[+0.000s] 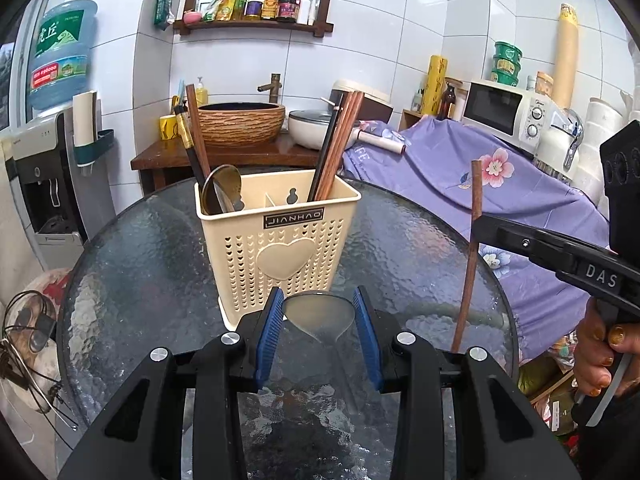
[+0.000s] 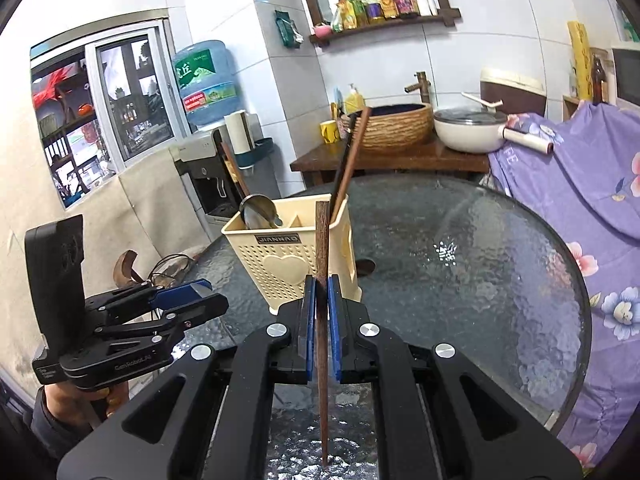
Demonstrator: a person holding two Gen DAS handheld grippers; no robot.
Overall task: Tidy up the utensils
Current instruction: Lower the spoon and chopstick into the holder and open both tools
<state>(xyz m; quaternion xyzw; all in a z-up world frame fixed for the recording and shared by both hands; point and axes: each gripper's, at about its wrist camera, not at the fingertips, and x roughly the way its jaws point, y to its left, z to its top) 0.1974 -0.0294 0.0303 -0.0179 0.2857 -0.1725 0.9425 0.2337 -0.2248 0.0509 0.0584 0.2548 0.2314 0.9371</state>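
Note:
A cream perforated utensil holder [image 1: 276, 240] stands on the round glass table [image 1: 140, 280]. It holds spoons and chopsticks in its left part and several chopsticks [image 1: 338, 144] in its right part. My left gripper [image 1: 319, 300] is open just in front of the holder, with a metal spoon [image 1: 318, 314] lying between its blue pads. My right gripper [image 2: 321, 284] is shut on a single brown chopstick [image 2: 322, 320], held upright with its tip on the glass. That chopstick also shows in the left wrist view [image 1: 470, 256], to the right of the holder [image 2: 288, 256].
Behind the table is a wooden stand [image 1: 224, 156] with a basin and a white pot [image 1: 316, 128]. A purple flowered cloth [image 1: 460, 176] covers furniture at the right, with a microwave [image 1: 508, 112] behind. A water dispenser [image 1: 44, 184] stands at the left.

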